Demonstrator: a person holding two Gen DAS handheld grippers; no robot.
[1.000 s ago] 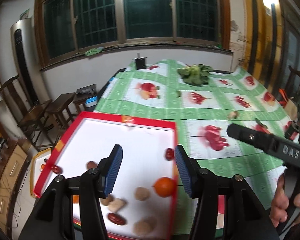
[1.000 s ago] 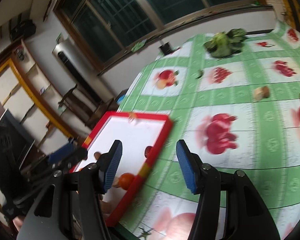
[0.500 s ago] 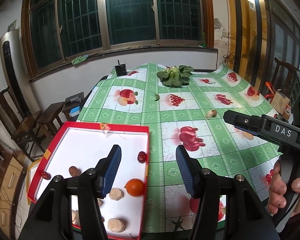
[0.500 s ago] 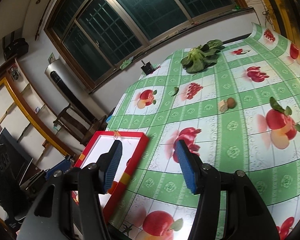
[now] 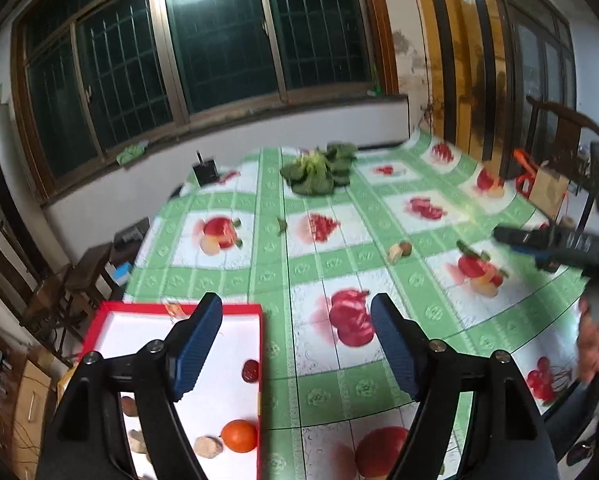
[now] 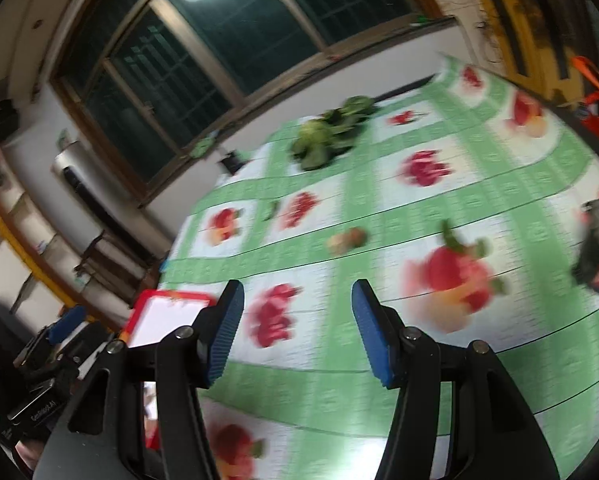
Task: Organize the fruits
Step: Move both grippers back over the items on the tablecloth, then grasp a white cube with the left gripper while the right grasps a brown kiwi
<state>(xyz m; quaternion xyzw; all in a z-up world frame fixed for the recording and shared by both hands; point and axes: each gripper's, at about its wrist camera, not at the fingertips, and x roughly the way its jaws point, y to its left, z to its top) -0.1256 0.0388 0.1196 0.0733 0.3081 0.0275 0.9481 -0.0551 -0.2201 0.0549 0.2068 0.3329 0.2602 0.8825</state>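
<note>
The left gripper (image 5: 295,344) has just been opening, nothing between its jaws, and now hangs over the right rim of the red tray (image 5: 260,364), having swung from above the tray's middle; the orange (image 5: 239,435), red date (image 5: 250,371) and pale pieces lie inside the tray; this looks like a release finished. The right gripper (image 6: 297,328), jaws apart and empty, has drawn right of the tray toward the two small fruits (image 6: 346,240) far beyond it; the bench (image 5: 331,268) between is bare cloth, open for a reach; leafy greens (image 5: 319,170) sit farthest from the tray.
</note>
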